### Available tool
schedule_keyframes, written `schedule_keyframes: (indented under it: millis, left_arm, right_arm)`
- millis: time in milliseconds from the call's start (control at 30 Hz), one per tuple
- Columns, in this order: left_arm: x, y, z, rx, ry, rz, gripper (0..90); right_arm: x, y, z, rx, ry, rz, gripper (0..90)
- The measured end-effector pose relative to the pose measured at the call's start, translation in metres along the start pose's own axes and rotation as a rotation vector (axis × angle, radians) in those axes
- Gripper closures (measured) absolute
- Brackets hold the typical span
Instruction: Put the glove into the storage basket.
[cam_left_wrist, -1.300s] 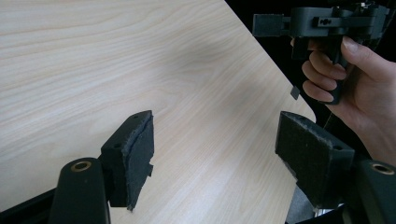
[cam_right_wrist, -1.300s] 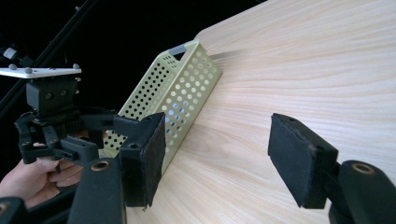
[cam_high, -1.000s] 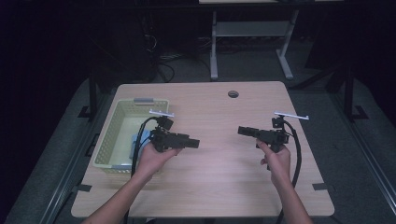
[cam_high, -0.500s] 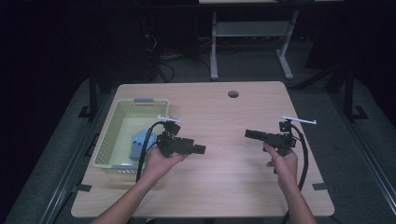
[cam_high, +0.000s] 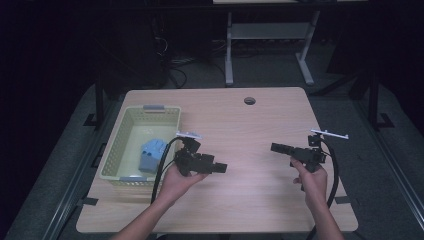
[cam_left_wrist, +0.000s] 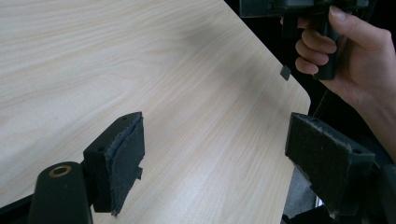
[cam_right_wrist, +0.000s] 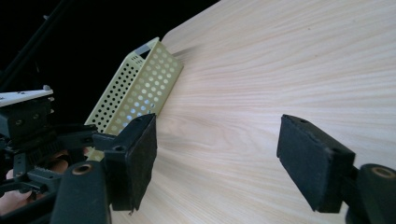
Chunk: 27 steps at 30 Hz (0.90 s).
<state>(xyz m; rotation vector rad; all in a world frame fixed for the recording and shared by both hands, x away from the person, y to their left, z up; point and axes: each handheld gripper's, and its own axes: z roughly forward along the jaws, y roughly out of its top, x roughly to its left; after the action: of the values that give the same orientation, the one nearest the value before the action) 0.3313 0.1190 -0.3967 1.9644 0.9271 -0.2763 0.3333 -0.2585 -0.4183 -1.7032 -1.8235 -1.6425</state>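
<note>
My left gripper (cam_high: 220, 168) hovers low over the wooden table (cam_high: 250, 125), just right of a pale yellow perforated basket (cam_high: 120, 150). Its jaws have just been opening and now stand wide, with only bare tabletop between them in the left gripper view (cam_left_wrist: 215, 154). A blue folded thing (cam_high: 152, 152) lies inside the basket near its right wall. My right gripper (cam_high: 274, 147) is held over the table's right side, pointing left, its jaws open on nothing (cam_right_wrist: 217, 161). The basket (cam_right_wrist: 140, 88) shows in the right gripper view beyond the left gripper (cam_right_wrist: 28, 135).
A round cable hole (cam_high: 249, 100) sits near the table's far edge. The person's right hand (cam_left_wrist: 336, 51) grips the right gripper's handle past the table's corner. A metal stand (cam_high: 265, 45) and dark floor lie beyond the table.
Both hands have drifted right and toward the near edge. The left gripper has moved off the basket, and the blue thing now shows inside it.
</note>
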Motion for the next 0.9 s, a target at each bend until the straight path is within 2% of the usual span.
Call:
schedule_keyframes:
  millis: [267, 667, 900]
  left_arm:
    - [-0.003, -0.009, 0.005, -0.005, -0.01, 0.003, 19.6]
    - [-0.011, -0.025, 0.017, -0.007, -0.008, 0.053, 19.8]
    - [-0.013, -0.035, 0.022, -0.007, -0.025, 0.056, 20.3]
  right_arm:
    - [-0.008, -0.007, -0.01, -0.004, 0.0, 0.007, 28.1]
    - [-0.021, -0.021, -0.022, 0.003, -0.004, 0.026, 27.6]
    - [-0.029, -0.03, -0.028, 0.001, -0.002, 0.047, 27.6]
